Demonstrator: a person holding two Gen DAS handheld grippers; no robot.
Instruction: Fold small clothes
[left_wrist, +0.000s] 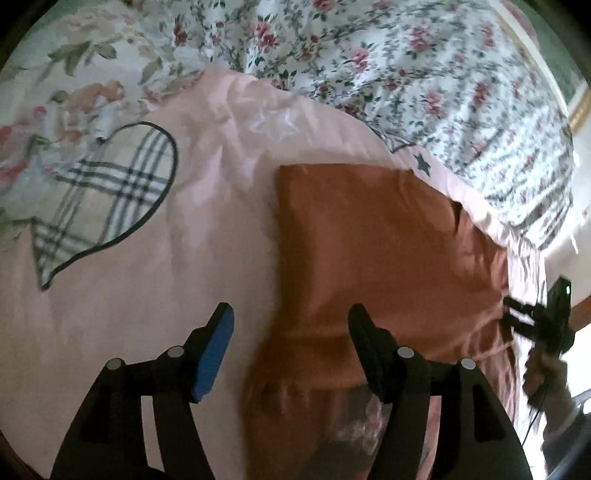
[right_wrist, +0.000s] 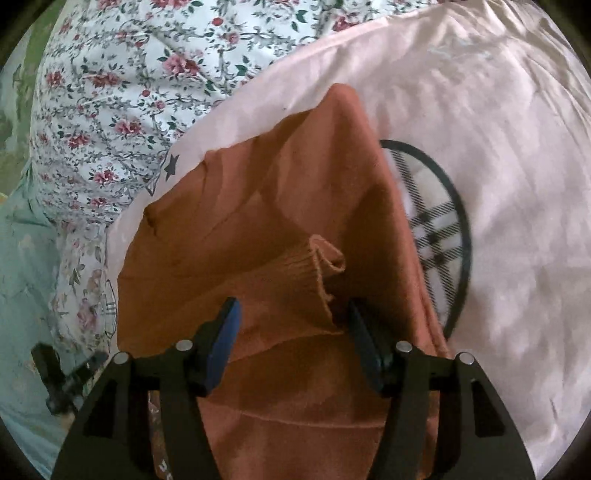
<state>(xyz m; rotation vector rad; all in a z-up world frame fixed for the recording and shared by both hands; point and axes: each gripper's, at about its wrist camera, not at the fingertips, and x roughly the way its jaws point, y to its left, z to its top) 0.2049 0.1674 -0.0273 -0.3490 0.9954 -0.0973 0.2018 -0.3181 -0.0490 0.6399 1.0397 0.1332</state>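
Observation:
A rust-orange knit garment (left_wrist: 384, 254) lies partly folded on a pink bedcover (left_wrist: 207, 206). My left gripper (left_wrist: 291, 343) is open just above the garment's near left edge, holding nothing. In the right wrist view the same garment (right_wrist: 295, 206) fills the centre, with a ribbed cuff (right_wrist: 321, 269) curled up on top. My right gripper (right_wrist: 291, 332) is open, its fingers on either side of that cuff, close above the cloth. The right gripper also shows in the left wrist view (left_wrist: 539, 317), at the garment's far right edge.
The pink bedcover (right_wrist: 498, 184) carries a plaid heart patch (left_wrist: 110, 195), also in the right wrist view (right_wrist: 439, 236). A floral duvet (left_wrist: 424, 74) is bunched behind the garment (right_wrist: 122, 92). The left gripper shows at lower left (right_wrist: 62, 376).

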